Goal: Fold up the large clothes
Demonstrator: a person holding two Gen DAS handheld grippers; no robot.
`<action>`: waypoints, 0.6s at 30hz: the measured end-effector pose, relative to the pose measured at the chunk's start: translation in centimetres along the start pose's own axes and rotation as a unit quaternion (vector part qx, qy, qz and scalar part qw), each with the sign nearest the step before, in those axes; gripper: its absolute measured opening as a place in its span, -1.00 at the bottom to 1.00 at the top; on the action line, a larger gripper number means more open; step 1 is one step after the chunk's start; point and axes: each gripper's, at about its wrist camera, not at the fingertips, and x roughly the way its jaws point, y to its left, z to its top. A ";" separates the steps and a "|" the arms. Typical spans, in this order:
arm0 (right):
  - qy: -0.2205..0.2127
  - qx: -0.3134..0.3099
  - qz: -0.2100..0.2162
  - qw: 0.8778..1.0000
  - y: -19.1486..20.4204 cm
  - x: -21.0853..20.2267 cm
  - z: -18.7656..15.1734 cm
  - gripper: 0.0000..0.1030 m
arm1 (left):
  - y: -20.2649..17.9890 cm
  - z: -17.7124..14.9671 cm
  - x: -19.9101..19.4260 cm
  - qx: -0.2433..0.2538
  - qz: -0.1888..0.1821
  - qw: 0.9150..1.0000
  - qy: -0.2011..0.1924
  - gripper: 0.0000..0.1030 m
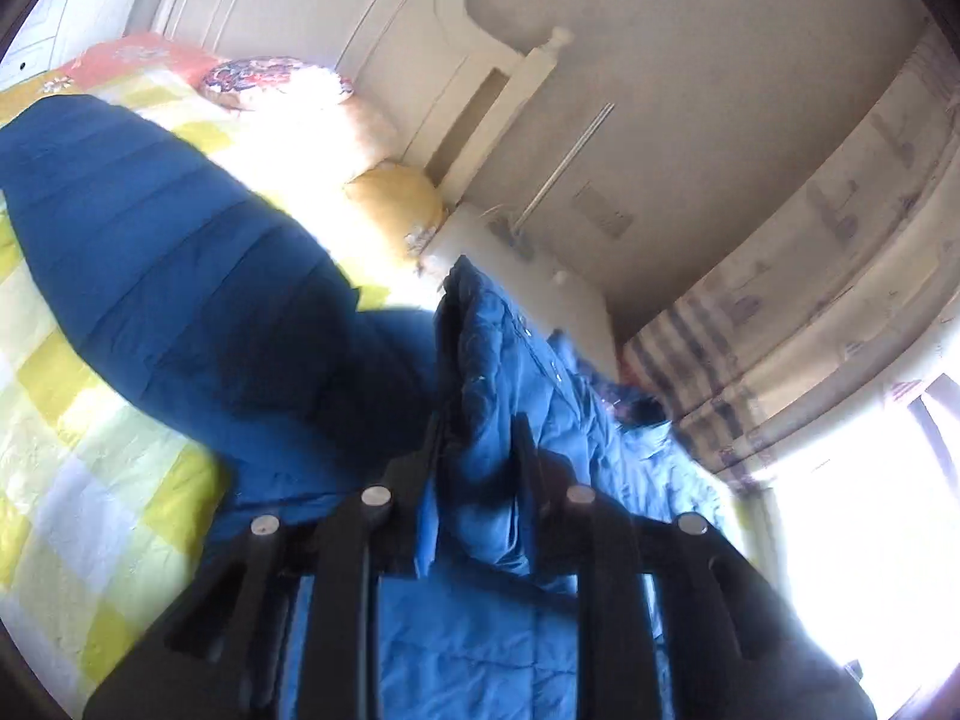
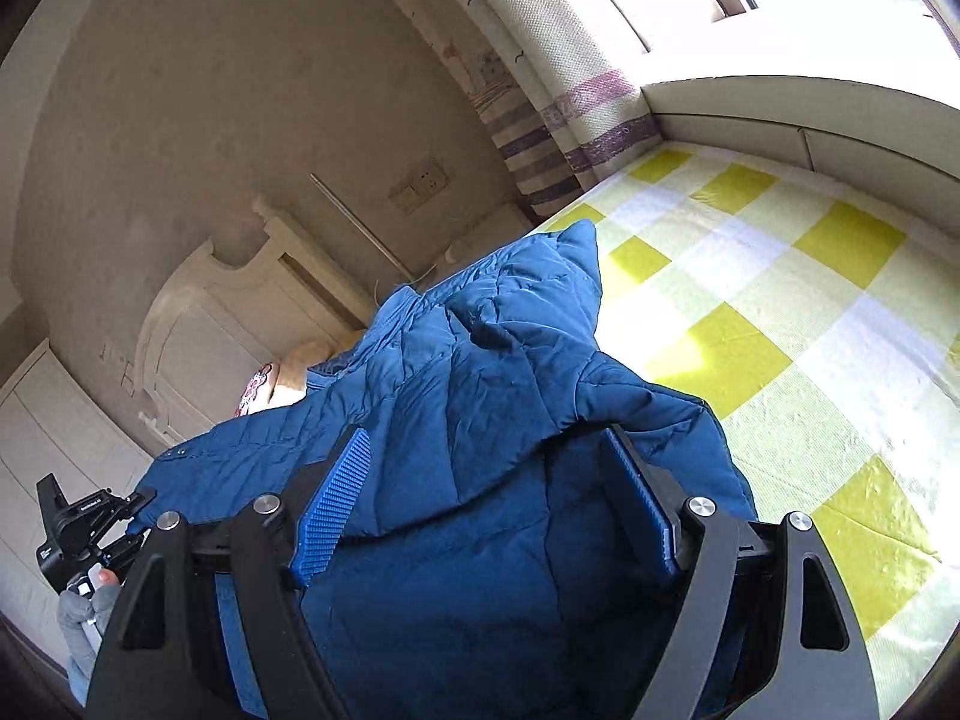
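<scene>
Jacket: blue, quilted, lying on a bed with a yellow-and-white checked bedspread. In the left wrist view, its flat part fills the left and centre of the frame. A bunched fold rises at centre, between the fingers of the left gripper, which are closed against it from both sides. Pillows lie at upper left, against a white headboard. A striped curtain hangs at right.

In the right wrist view, the jacket covers the centre and lower frame. The right gripper has its fingers spread wide, with a raised hump of fabric between the blue ridged pads. Contact between pads and fabric cannot be determined. The bedspread occupies the right side of the frame. At lower left, a hand holds the left gripper's handle.
</scene>
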 end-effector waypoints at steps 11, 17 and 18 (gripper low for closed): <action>0.101 -0.053 -0.021 0.993 2.0 3.9 0.2 0.51 | 0.8 -7.2 1.8 0.110 0.032 0.993 0.014 0.54; 0.122 -0.114 -0.020 0.986 3.8 6.8 1.2 0.52 | 2.4 -6.3 2.2 0.048 -0.008 0.999 0.020 0.58; 0.103 -0.084 -0.014 0.991 2.7 6.5 1.6 0.33 | 2.7 -6.3 2.1 0.038 -0.015 0.999 0.020 0.58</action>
